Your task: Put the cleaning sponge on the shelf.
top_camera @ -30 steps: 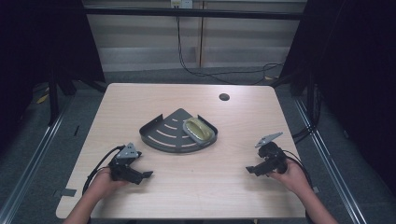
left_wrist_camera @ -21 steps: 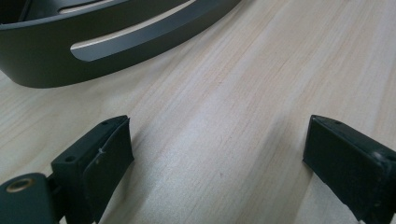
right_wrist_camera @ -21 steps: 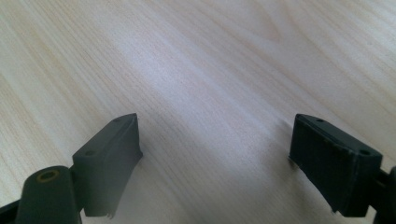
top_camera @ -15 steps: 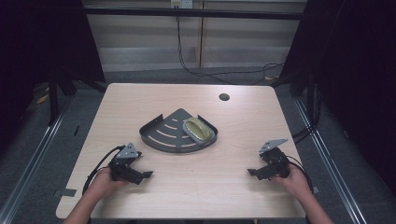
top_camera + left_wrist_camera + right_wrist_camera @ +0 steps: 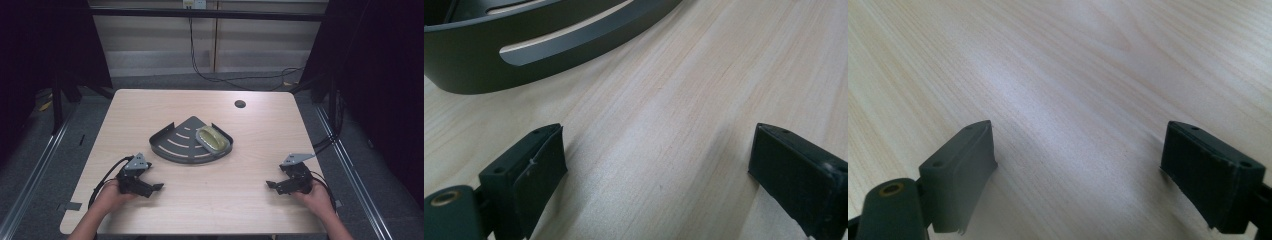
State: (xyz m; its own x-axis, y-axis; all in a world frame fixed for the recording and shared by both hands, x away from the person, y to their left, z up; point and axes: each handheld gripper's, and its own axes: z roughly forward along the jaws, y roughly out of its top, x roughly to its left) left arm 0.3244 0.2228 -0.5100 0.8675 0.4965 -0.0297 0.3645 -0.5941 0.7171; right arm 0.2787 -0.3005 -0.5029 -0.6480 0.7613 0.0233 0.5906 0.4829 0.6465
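Observation:
A dark grey fan-shaped tray point(image 5: 175, 146) with slots lies at the table's middle, and a yellowish-green oval object point(image 5: 212, 138) rests in its right part. My left gripper point(image 5: 156, 188) sits low on the table at the front left, open, nothing between its jaws. The left gripper view has the tray's curved wall point(image 5: 524, 50) just ahead of that gripper point(image 5: 656, 165). My right gripper point(image 5: 272, 185) rests at the front right, open and empty. In the right gripper view that gripper point(image 5: 1078, 165) has bare wood between its jaws.
The light wooden table point(image 5: 210, 210) has a round dark hole point(image 5: 240, 104) near its far edge. Cables trail from both grippers toward the front. Black frame posts stand at both sides, and cables lie on the floor beyond the table.
The right gripper has moved down and toward the table's front edge, settling low on the surface. The left gripper and the tray have stayed in place.

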